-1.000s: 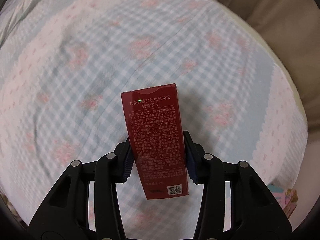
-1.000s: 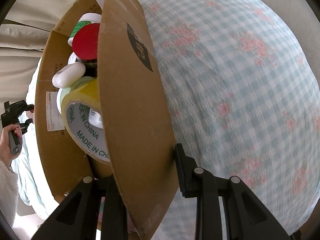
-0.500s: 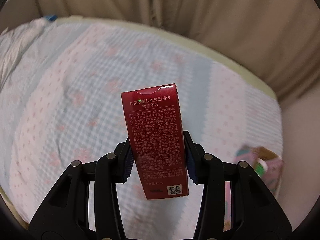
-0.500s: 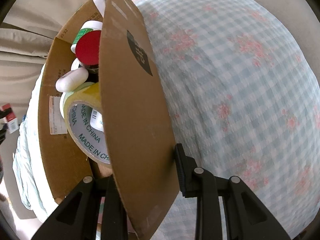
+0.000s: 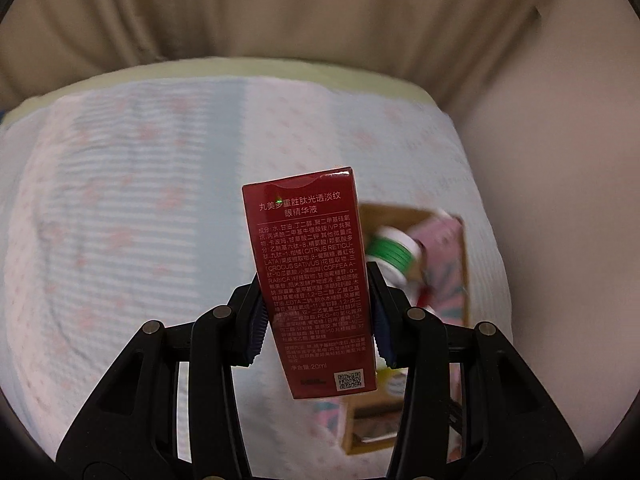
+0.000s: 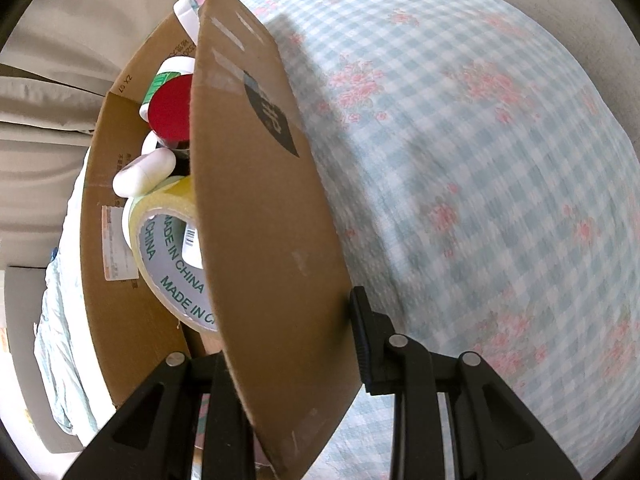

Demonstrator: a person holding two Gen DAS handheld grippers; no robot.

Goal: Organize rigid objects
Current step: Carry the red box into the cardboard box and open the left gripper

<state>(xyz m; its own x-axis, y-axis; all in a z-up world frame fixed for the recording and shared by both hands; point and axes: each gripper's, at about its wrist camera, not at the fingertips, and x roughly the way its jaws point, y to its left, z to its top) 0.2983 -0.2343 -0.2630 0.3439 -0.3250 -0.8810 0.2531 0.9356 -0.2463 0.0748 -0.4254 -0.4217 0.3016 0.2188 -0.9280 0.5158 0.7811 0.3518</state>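
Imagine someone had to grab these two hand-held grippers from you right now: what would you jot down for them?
Left gripper: shut on the red carton, held upright above the checked bedspread.
Right gripper: shut on a side flap of the cardboard box, holding it.
In the box: a tape roll, a red-lidded jar, a white capsule-shaped case, a green-and-white bottle and a pink pack.
Done: those items are in the box.
Left: the carton is not yet in; probably carry it over the opening and release it, keeping the flap steady.
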